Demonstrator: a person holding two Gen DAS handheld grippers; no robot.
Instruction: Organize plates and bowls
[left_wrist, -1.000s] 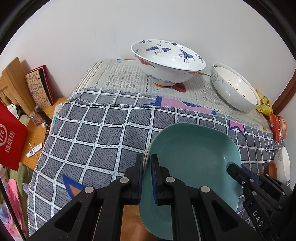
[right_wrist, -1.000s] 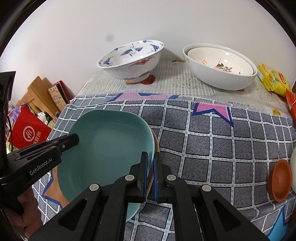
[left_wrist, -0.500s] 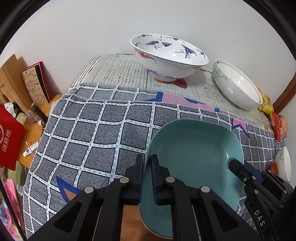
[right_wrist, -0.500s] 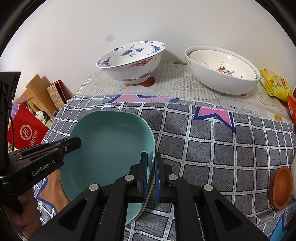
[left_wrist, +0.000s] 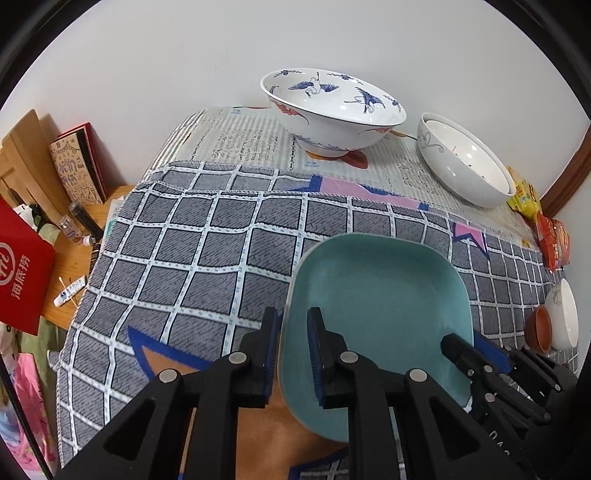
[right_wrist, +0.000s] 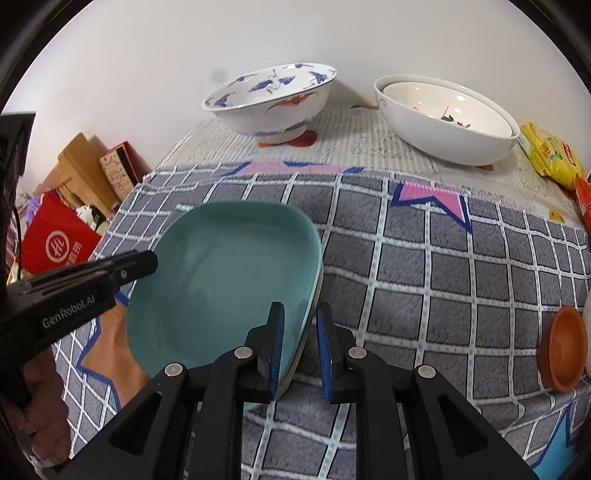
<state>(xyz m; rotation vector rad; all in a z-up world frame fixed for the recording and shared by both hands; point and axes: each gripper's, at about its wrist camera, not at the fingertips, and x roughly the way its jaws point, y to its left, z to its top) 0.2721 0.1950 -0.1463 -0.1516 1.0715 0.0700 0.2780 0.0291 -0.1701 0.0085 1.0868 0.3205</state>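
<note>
A teal square plate (left_wrist: 376, 314) lies on the checked cloth; it also shows in the right wrist view (right_wrist: 221, 288), resting on another plate whose rim shows beneath. My left gripper (left_wrist: 293, 350) is open, its jaws astride the plate's left rim without pressing it. My right gripper (right_wrist: 301, 343) is open, its jaws astride the right rim. A blue-and-white crane bowl (left_wrist: 332, 107) and nested white bowls (right_wrist: 443, 122) stand at the back.
A small brown dish (right_wrist: 563, 349) and a white bowl (left_wrist: 563, 314) sit at the right edge. Snack packets (right_wrist: 550, 157) lie at the back right. A red bag (left_wrist: 22, 269) and books (left_wrist: 74, 170) stand off the left edge.
Both grippers have opened and let go of the teal plate's rims. The plate has come down onto the cloth.
</note>
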